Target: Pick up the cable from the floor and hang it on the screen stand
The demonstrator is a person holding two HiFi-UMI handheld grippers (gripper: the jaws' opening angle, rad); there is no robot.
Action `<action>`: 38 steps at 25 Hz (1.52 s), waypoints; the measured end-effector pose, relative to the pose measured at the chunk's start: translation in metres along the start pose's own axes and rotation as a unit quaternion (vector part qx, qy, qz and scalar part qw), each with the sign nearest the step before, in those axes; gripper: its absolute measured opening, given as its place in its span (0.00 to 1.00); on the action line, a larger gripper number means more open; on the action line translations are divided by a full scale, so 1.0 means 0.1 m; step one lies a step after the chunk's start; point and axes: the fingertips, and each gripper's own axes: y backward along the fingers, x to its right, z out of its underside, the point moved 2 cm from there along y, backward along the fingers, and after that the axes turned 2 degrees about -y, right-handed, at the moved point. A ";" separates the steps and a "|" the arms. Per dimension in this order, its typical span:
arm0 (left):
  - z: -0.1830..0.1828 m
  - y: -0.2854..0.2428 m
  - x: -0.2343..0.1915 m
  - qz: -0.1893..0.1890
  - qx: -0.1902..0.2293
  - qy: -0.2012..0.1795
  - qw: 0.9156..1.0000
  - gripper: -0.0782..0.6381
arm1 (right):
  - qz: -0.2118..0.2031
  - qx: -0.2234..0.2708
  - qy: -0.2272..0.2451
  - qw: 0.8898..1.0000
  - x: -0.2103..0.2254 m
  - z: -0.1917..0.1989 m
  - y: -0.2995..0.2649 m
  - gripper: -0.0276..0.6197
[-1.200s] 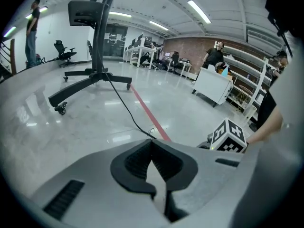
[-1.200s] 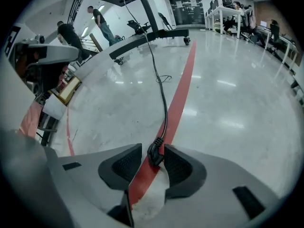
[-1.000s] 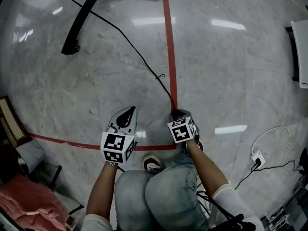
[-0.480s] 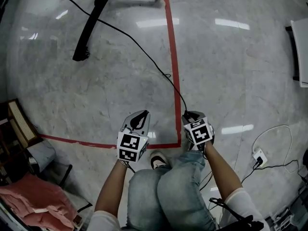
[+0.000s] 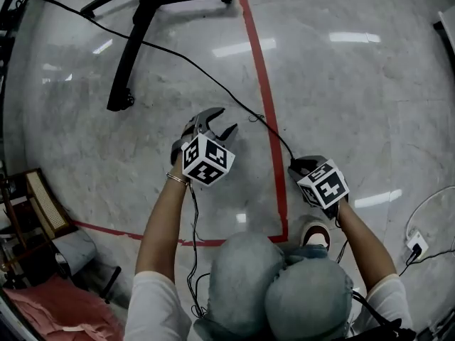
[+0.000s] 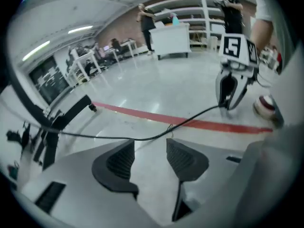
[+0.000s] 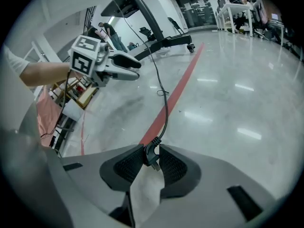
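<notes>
Pinching cable (image 7: 165, 114) end, right tongs (image 7: 151, 158), red tape line (image 7: 186, 73) alongside

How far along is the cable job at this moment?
Done: the plug end of the cable is pinched in the right tongs. In hand: the left tongs are opening, nothing between them, just short of the cable's middle. Left: hanging it on the screen stand, whose base stands ahead.

The cable (image 6: 145, 139) leaves the head view at its top-left corner, far end unseen. The top edge cuts the stand (image 5: 131, 55). The right gripper (image 7: 152, 156) hides under its cube (image 5: 323, 183) there. Distant people (image 6: 147, 20) are too small to make out.
</notes>
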 end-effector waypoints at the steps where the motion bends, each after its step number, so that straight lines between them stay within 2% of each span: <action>1: 0.01 -0.10 -0.09 -0.001 -0.018 -0.045 0.999 0.40 | -0.005 0.002 0.000 1.000 0.02 -0.03 -0.01 0.22; 2: 0.02 -0.18 -0.17 -0.006 -0.035 -0.089 0.995 0.41 | -0.008 0.004 0.001 1.000 0.03 -0.05 -0.02 0.22; 4: 0.03 -0.32 -0.33 -0.021 -0.066 -0.171 0.983 0.41 | -0.010 0.007 0.008 1.000 0.06 -0.07 -0.02 0.22; 6: 0.06 -0.44 -0.43 -0.025 -0.102 -0.244 0.964 0.41 | -0.009 0.006 0.017 1.000 0.08 -0.05 -0.03 0.22; 8: 0.08 -0.54 -0.46 -0.019 -0.133 -0.298 0.945 0.41 | -0.009 0.006 0.022 1.000 0.08 -0.02 -0.03 0.22; 10: 0.06 -0.61 -0.46 -0.017 -0.148 -0.331 0.932 0.41 | -0.009 0.012 0.025 1.000 0.08 -0.03 -0.01 0.22; 12: 0.04 -0.65 -0.46 -0.024 -0.157 -0.353 0.922 0.41 | -0.012 0.019 0.023 0.999 0.06 -0.05 0.02 0.22; 15: 0.02 -0.67 -0.50 -0.037 -0.171 -0.371 0.912 0.39 | -0.022 0.027 0.022 0.999 0.04 -0.07 0.06 0.22; 18: 0.04 -0.70 -0.52 -0.052 -0.183 -0.384 0.904 0.28 | -0.030 0.030 0.025 0.999 0.02 -0.05 0.12 0.22; 23: 0.10 -0.69 -0.53 -0.058 -0.192 -0.379 0.903 0.24 | -0.034 0.041 0.029 0.998 0.00 -0.06 0.20 0.22; 27: 0.15 -0.68 -0.51 -0.072 -0.201 -0.391 0.895 0.18 | -0.032 0.067 0.028 0.997 0.06 -0.10 0.31 0.22; 30: 0.17 -0.64 -0.53 -0.079 -0.198 -0.380 0.900 0.16 | -0.030 0.080 0.020 0.996 0.09 -0.15 0.43 0.22; 32: 0.15 -0.60 -0.52 -0.084 -0.190 -0.360 0.909 0.15 | -0.024 0.091 0.017 0.995 0.14 -0.21 0.48 0.22; 33: 0.14 -0.58 -0.52 -0.087 -0.185 -0.344 0.917 0.14 | -0.020 0.095 0.015 0.995 0.16 -0.23 0.50 0.22; 35: 0.11 -0.52 -0.51 -0.094 -0.172 -0.294 0.935 0.14 | -0.013 0.103 0.006 0.995 0.20 -0.26 0.54 0.22; 38: 0.04 -0.38 -0.50 -0.094 -0.147 -0.201 0.964 0.14 | -0.008 0.126 -0.018 0.992 0.27 -0.33 0.62 0.22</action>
